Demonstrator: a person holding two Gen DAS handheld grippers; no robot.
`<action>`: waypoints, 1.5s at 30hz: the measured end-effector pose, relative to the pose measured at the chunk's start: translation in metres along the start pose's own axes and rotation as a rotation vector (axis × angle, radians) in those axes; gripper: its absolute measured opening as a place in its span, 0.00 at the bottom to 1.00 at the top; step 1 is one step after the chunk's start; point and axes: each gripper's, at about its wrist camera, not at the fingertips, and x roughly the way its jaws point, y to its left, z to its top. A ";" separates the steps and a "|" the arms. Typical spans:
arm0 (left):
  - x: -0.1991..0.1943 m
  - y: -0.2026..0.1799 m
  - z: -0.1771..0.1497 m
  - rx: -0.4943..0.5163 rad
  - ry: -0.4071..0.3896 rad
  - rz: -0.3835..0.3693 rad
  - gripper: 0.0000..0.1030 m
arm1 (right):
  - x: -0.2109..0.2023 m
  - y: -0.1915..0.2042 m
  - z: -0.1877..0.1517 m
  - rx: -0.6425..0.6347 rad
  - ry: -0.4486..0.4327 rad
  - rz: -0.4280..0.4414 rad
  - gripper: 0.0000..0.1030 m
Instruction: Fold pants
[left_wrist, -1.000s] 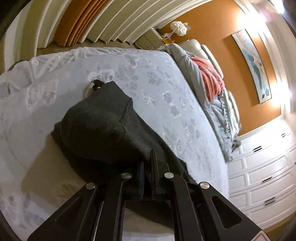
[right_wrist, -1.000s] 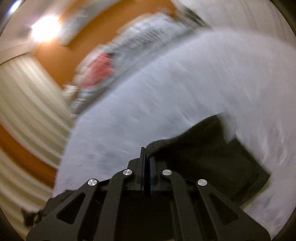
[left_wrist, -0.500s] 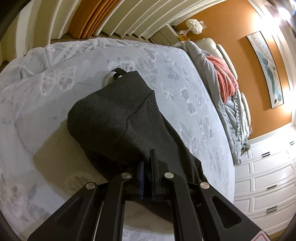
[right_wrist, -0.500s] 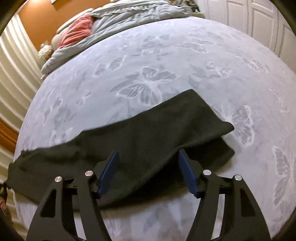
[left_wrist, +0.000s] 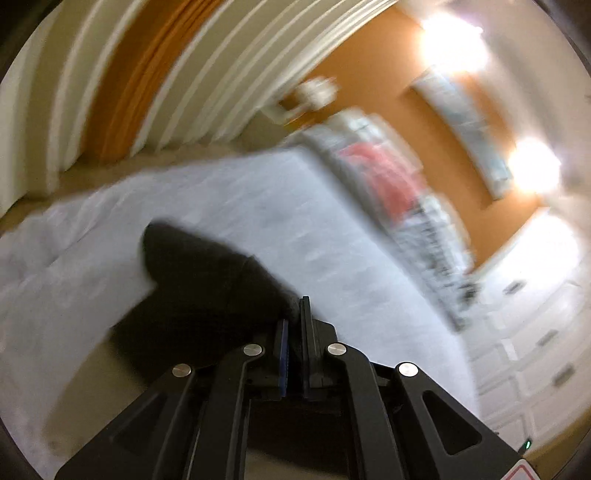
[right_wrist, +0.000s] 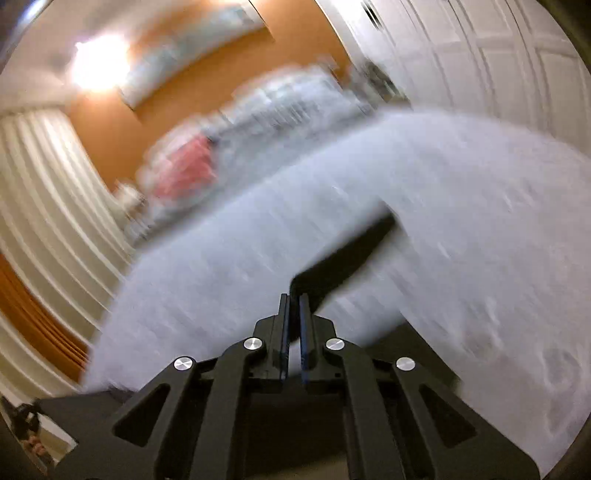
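Left wrist: left gripper (left_wrist: 294, 314) clamped on pants (left_wrist: 207, 280); right gripper (right_wrist: 294, 306) likewise (blurred, no writing legible).

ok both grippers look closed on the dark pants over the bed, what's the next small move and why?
Probably carry both ends together across the bed to lay the fold. The left gripper and right gripper are each shut on dark pants fabric, which hangs lifted off the bedspread. Heavy blur hides the fold line, so keep it slow.
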 end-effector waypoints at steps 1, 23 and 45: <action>0.014 0.017 -0.004 -0.042 0.063 0.048 0.03 | 0.024 -0.018 -0.013 0.025 0.125 -0.041 0.03; 0.036 0.052 -0.028 -0.097 0.232 0.255 0.03 | -0.061 0.024 0.009 -0.021 -0.169 0.189 0.02; 0.050 0.048 -0.037 -0.097 0.259 0.350 0.08 | 0.009 -0.050 -0.008 0.092 0.089 -0.050 0.04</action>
